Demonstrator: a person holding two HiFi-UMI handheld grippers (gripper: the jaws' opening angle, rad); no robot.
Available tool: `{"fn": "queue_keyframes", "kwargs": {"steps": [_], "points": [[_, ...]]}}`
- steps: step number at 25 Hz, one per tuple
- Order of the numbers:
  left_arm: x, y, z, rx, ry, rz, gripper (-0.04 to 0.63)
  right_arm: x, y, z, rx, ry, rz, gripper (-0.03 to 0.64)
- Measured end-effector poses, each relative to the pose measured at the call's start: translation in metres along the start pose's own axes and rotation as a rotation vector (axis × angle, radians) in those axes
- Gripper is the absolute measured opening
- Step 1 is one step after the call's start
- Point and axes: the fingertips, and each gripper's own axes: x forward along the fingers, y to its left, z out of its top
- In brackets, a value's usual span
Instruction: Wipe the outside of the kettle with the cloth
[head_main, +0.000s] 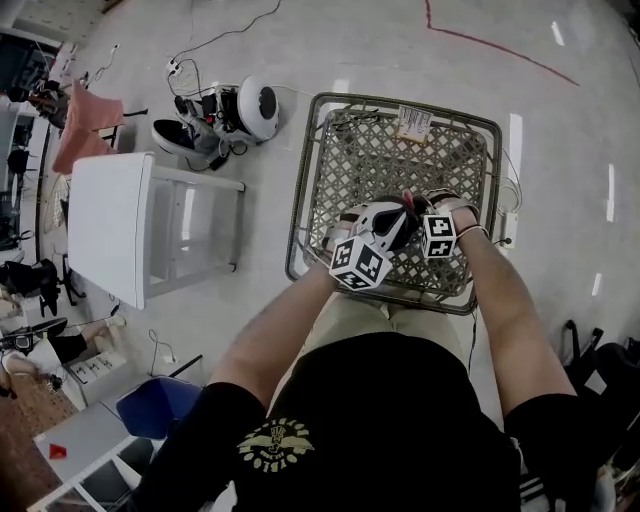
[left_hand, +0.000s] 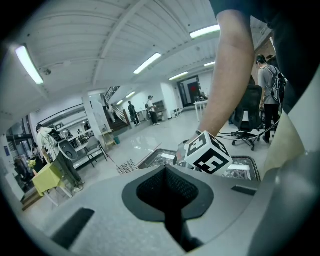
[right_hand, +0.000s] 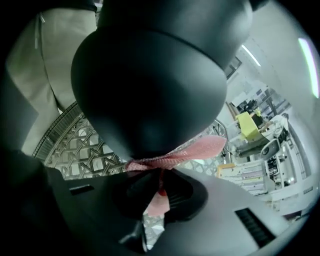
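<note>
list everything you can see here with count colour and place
basket: one, grey wire, under the kettle
kettle: one, dark, over the basket, against the cloth
cloth: one, pink, pinched in the right gripper
table: one, white, left of the basket
shoe: one, black, floor beyond the table
chair: one, blue, lower left
left gripper: one, grey, jaws together, beside the kettle
right gripper: one, grey, shut on the cloth

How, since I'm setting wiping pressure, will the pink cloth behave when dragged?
Likely floppy: the cloth bunches into a twist where the right tongs pinch it. Probably light, since its thin free flap sticks out unsupported. Its textured weave may grip the smooth dark kettle rather than slip.
</note>
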Motion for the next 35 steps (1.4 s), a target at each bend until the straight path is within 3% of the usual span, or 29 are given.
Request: {"fn": "queue_keyframes", "kwargs": {"steps": [4, 12, 19, 35], "points": [[-0.002, 0.002, -0.002, -0.002, 0.003, 0.003, 0.008, 0.007, 0.018, -0.005, 0.052, 0.017, -0.008, 0.031], [-0.002, 0.002, -0.003, -0.002, 0.003, 0.0, 0.008, 0.002, 0.075, 0.009, 0.167, -0.001, 0.065, 0.031], [-0.002, 0.002, -0.004, -0.004, 0.005, -0.003, 0.008, -0.004, 0.095, 0.037, 0.431, -0.06, 0.067, 0.031], [-0.001, 0.0, -0.003, 0.0, 0.001, -0.009, 0.008, 0.0, 0.111, 0.091, 0.755, -0.132, 0.095, 0.031]]}}
